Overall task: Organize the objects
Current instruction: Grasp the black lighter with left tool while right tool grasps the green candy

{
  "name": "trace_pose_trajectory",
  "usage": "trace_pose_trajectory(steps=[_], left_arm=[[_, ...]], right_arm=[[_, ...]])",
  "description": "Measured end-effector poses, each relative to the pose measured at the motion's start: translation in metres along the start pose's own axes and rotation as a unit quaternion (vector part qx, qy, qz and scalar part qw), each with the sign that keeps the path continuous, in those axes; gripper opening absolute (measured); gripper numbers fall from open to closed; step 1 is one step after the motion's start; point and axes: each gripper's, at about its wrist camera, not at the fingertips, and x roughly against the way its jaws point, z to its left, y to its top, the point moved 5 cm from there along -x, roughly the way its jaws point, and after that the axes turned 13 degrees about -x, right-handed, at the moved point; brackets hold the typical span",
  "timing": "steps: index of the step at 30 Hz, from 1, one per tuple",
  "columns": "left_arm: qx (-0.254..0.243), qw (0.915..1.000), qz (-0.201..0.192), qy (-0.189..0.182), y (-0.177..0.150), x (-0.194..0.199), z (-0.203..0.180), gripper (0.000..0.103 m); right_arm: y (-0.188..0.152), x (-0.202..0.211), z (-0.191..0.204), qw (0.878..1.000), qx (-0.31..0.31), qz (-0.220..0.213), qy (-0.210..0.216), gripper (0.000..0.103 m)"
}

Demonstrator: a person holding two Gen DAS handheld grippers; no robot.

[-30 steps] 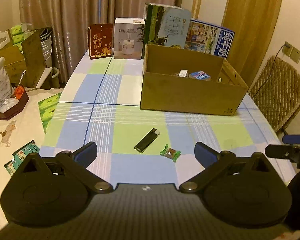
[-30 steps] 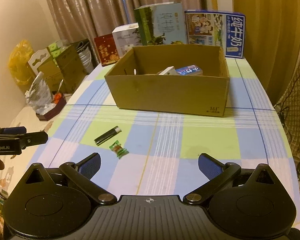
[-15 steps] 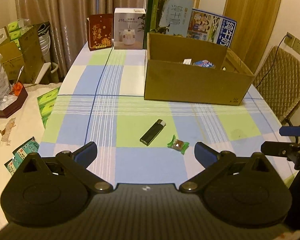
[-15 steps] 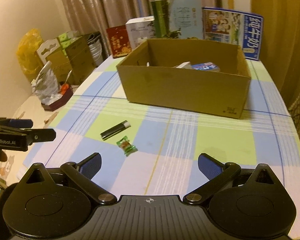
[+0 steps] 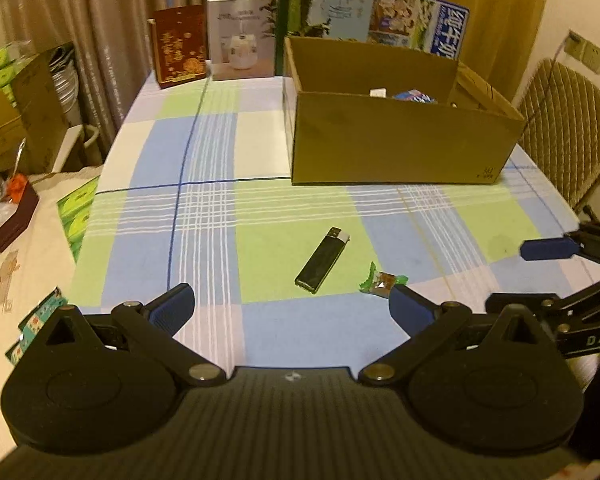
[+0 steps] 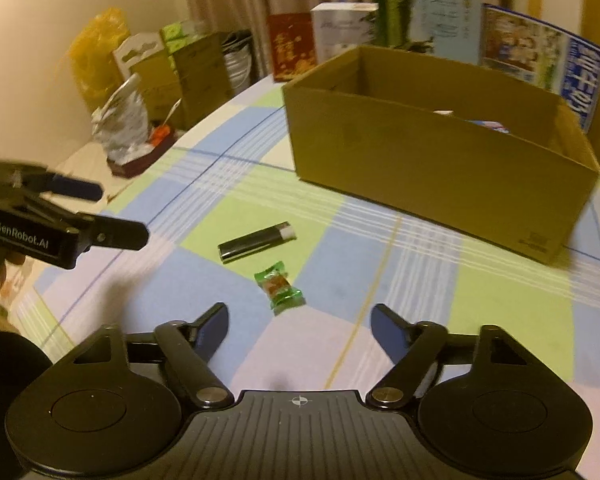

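Right wrist view: candy (image 6: 280, 288) lies beside lighter (image 6: 257, 242)

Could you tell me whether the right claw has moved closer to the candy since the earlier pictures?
Yes. In its own view the right claw has come forward and down toward the candy, which now lies just ahead of its open fingers, while the cardboard box looms larger.

"GenRobot.AI" on the left gripper (image 6: 62, 216); "DAS" on the right gripper (image 5: 580, 280); "纯牛奶" on the blue carton (image 5: 446, 32).

My views show dim, warm yellow indoor light; fisheye bending darkens the corners; motion blur softens my right view.
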Motion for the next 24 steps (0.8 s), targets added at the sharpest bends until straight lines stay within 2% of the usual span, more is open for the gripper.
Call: trace_pose_trajectory(steps=[2, 9, 17, 21, 22, 24], left_arm=[[-0.012, 0.9999, 0.001, -0.006, 0.001, -0.009, 0.002, 0.102], [-0.051, 0.9983, 0.016, -0.021, -0.001, -0.043, 0.003, 0.102], [-0.069, 0.9968, 0.028, -0.03, 0.0, -0.067, 0.01, 0.101], [-0.084, 0.9953, 0.033, -0.037, 0.001, -0.078, 0.008, 0.098], [-0.086, 0.9949, 0.035, -0.039, 0.001, -0.082, 0.007, 0.095], [-0.092, 0.994, 0.041, -0.042, 0.002, -0.089, 0.004, 0.092]], right_arm=[[0.001, -0.012, 0.001, 1.0, 0.011, 0.004, 0.003, 0.061], [-0.001, -0.057, 0.007, 0.998, 0.057, 0.022, 0.011, 0.056], [0.002, -0.095, 0.013, 0.995, 0.093, 0.037, 0.01, 0.04], [0.006, -0.102, 0.008, 0.996, 0.08, 0.04, 0.005, 0.031], [0.007, -0.102, 0.005, 0.996, 0.076, 0.04, -0.001, 0.017], [0.011, -0.099, -0.005, 0.998, 0.051, 0.038, -0.009, 0.017]])
